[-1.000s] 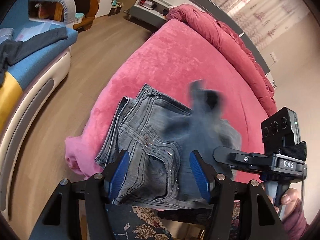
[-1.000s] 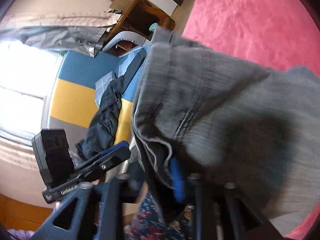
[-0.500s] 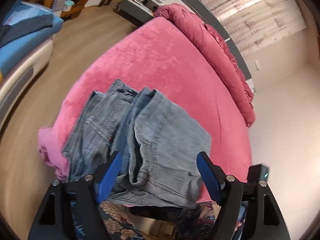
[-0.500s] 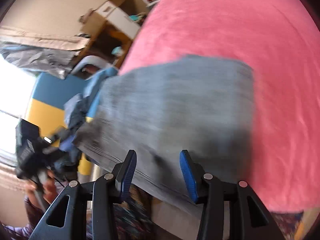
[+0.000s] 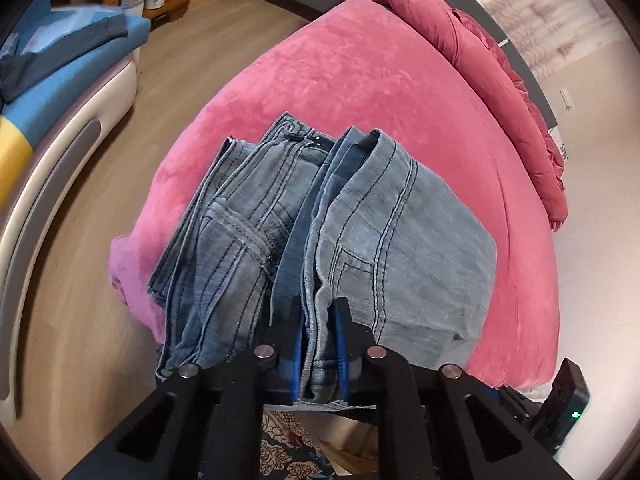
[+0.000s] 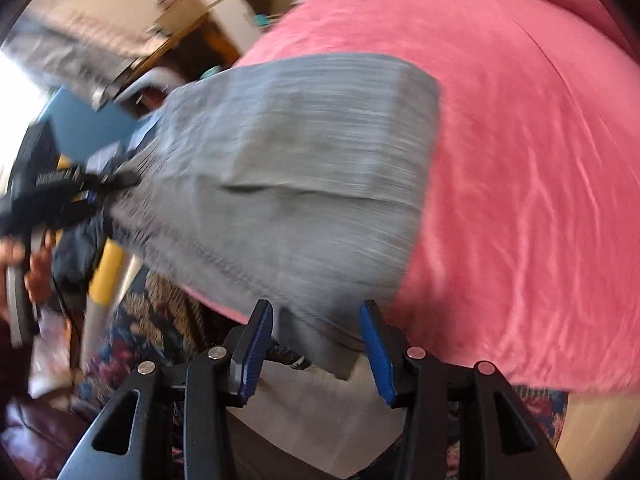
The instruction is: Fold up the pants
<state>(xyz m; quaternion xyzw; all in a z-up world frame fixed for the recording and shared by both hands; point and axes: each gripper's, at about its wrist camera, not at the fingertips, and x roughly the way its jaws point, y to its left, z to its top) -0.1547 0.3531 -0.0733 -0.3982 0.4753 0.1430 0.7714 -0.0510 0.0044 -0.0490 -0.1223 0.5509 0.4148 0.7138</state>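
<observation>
Grey-blue jeans (image 5: 360,240) lie folded in a stack at the near corner of the pink bed (image 5: 360,72). My left gripper (image 5: 318,344) is shut on the near edge of the jeans, with denim bunched between its blue pads. In the right wrist view the jeans (image 6: 288,168) are blurred by motion. My right gripper (image 6: 316,344) is open, its blue fingers either side of the jeans' near edge, gripping nothing. The left gripper shows at the far left of that view (image 6: 60,192).
A crimson duvet (image 5: 500,60) is heaped along the bed's far edge. A blue and yellow sofa (image 5: 52,92) with dark clothes stands left across the wooden floor (image 5: 80,280). A patterned rug (image 5: 288,452) lies below the bed's corner.
My right gripper dropped the leg fold onto the stack, opened and drew back. My left gripper, open half a second ago, has shut on the jeans' near edge.
</observation>
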